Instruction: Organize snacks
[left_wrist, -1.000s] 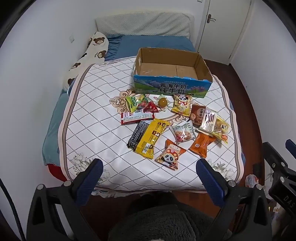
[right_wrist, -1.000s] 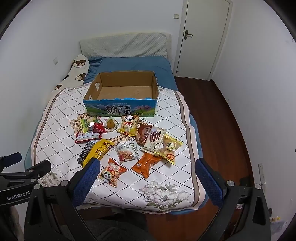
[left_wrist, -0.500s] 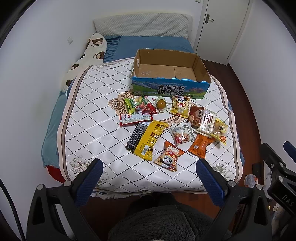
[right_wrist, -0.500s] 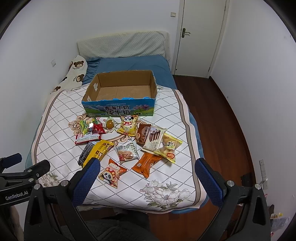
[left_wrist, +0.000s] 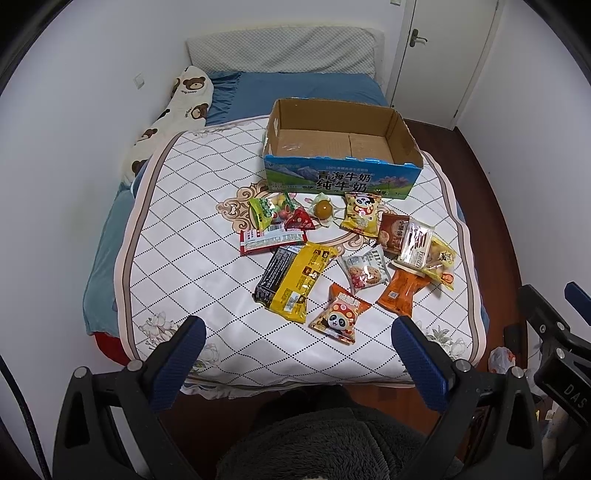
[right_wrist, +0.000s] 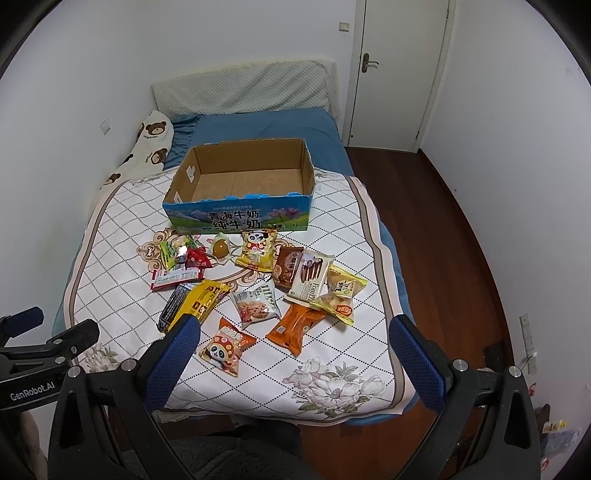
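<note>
Left wrist view: we held our left gripper (left_wrist: 293, 349) spread wide and empty, and our right gripper (right_wrist: 293, 349) likewise. The orange crinkled panda snack packet (left_wrist: 339, 314) lay just ahead of both, its long axis running away from us. Beyond the scattered packets sat the open blue-printed cardboard box (left_wrist: 340, 181), with nothing in it. Neither gripper looked clearly nearer.

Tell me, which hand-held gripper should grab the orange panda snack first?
Probably the left hand-held gripper. It's open, and the orange panda snack lies just ahead between its fingers. From the right hand-held gripper, also open, that snack sits off toward its left finger.
</note>
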